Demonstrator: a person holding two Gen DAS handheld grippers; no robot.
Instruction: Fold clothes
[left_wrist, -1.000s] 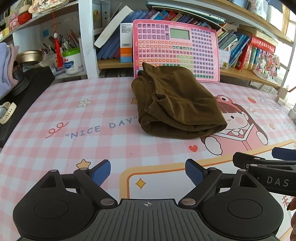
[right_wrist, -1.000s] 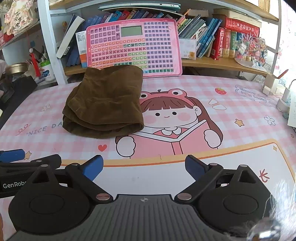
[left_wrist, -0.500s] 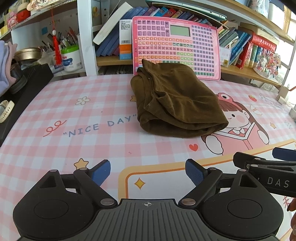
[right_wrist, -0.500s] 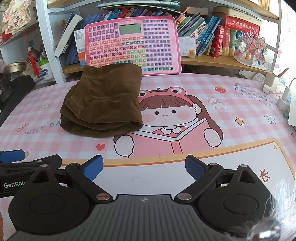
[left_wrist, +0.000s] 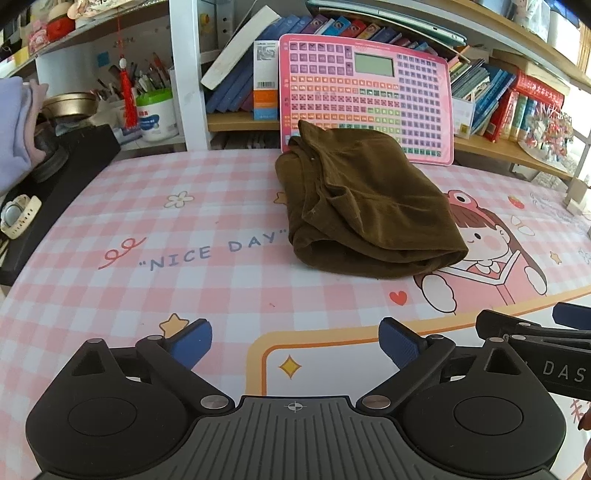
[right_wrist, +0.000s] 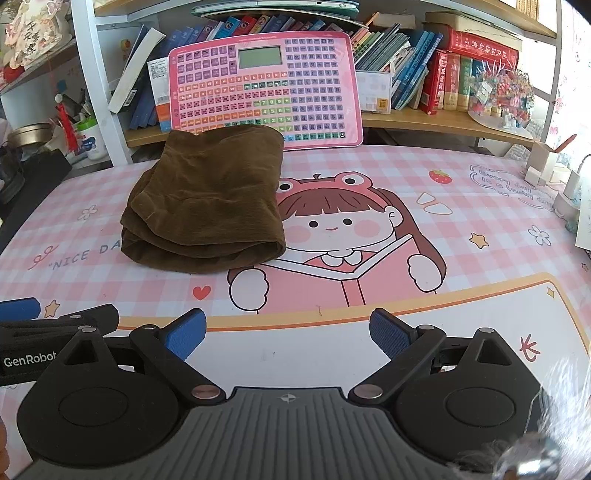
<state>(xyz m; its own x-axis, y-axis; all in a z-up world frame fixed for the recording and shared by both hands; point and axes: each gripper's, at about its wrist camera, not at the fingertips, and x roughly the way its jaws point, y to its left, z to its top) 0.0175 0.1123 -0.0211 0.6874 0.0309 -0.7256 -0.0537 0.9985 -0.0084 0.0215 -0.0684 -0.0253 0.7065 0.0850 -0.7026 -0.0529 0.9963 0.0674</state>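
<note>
Presently listed: one brown garment (left_wrist: 369, 206), folded into a thick bundle, lying on the pink checked surface (left_wrist: 147, 221) toward the back, its far edge just in front of a pink keyboard chart (left_wrist: 365, 92) propped against the bookshelf. Left tongs (left_wrist: 295, 343): spread wide, having just been opening, nothing between them. Right tongs (right_wrist: 288, 336): spread, empty, well apart from the garment.

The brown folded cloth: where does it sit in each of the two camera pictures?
Left wrist view: brown folded cloth lies right of centre, above the gripper.
Right wrist view: the cloth lies left of centre.
Shared landmark: the pink keyboard board stands just behind it in both.
</note>
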